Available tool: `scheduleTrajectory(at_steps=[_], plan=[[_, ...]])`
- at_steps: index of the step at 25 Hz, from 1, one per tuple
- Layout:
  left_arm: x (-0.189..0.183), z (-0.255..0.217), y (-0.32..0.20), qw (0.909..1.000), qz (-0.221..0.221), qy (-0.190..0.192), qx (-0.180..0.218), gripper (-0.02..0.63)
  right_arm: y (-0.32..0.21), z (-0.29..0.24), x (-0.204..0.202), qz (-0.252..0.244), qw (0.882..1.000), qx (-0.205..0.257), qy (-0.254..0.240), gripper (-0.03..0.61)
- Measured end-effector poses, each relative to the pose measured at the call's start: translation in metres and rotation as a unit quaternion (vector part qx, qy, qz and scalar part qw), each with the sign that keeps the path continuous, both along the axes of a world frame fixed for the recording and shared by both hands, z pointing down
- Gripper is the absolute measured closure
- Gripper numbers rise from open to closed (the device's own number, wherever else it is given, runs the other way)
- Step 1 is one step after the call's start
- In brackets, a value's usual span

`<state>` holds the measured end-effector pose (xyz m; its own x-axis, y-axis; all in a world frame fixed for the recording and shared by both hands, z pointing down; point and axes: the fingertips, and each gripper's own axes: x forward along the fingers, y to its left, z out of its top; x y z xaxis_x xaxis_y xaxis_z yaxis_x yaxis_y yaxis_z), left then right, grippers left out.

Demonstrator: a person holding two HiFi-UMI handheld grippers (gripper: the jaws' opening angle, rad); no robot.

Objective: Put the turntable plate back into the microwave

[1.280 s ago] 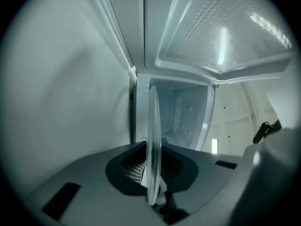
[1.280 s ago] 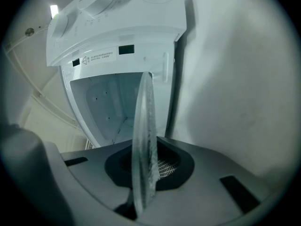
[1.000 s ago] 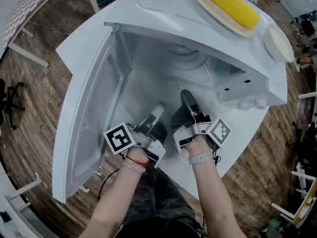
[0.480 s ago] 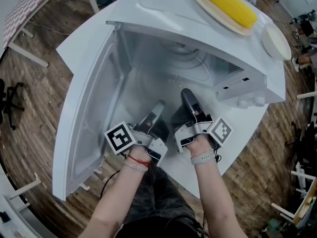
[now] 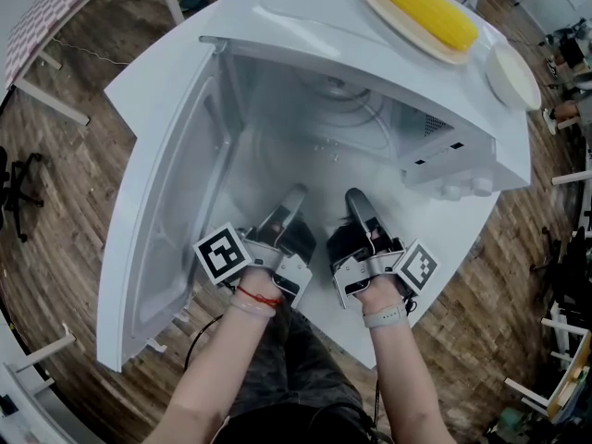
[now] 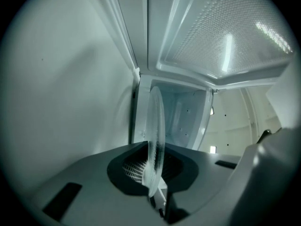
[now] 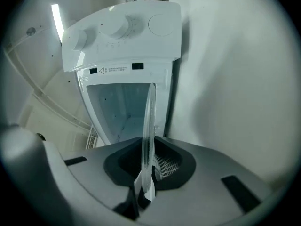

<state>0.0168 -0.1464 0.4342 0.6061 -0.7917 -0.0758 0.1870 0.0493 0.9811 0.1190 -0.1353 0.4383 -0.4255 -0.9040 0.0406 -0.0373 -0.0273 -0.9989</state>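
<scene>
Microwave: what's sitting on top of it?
A cob of yellow corn lies on a shallow plate, with a small white dish beside it. The corn covers most of the plate, and the picture's edge cuts off whatever lies farther back.

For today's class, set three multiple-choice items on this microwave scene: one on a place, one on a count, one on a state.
1. Where does the corn cob lie relative to the microwave?
A. Inside it
B. On a tan plate on top of it
C. Under it

2. How many grippers clamp the glass turntable plate?
A. None
B. One
C. Two

3. What state is the microwave door in?
A. Shut
B. Swung open
C. Taken off

Answers:
1 B: the head view shows the cob on the plate on top of the casing.
2 C: the left gripper and the right gripper each have their jaws closed on the plate's edge.
3 B: the door stands open at the left, which exposes the cavity.
</scene>
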Motion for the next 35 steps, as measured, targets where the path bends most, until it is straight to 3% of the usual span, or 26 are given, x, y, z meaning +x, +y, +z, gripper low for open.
scheduleTrajectory(at_steps=[10, 21, 35], plan=[[-0.001, -0.003, -0.005, 0.9999, -0.008, 0.007, 0.006, 0.581, -0.007, -0.007, 0.002, 0.009, 1.000, 0.018, 0.016, 0.532], [-0.001, -0.002, -0.020, 0.9995, -0.013, 0.028, 0.004, 0.581, -0.022, -0.003, 0.003, 0.034, 0.999, 0.005, -0.014, 0.535], [-0.002, -0.003, -0.018, 0.9997, -0.019, 0.004, 0.014, 0.581, -0.032, -0.006, 0.002, 0.027, 0.999, 0.017, -0.008, 0.535]])
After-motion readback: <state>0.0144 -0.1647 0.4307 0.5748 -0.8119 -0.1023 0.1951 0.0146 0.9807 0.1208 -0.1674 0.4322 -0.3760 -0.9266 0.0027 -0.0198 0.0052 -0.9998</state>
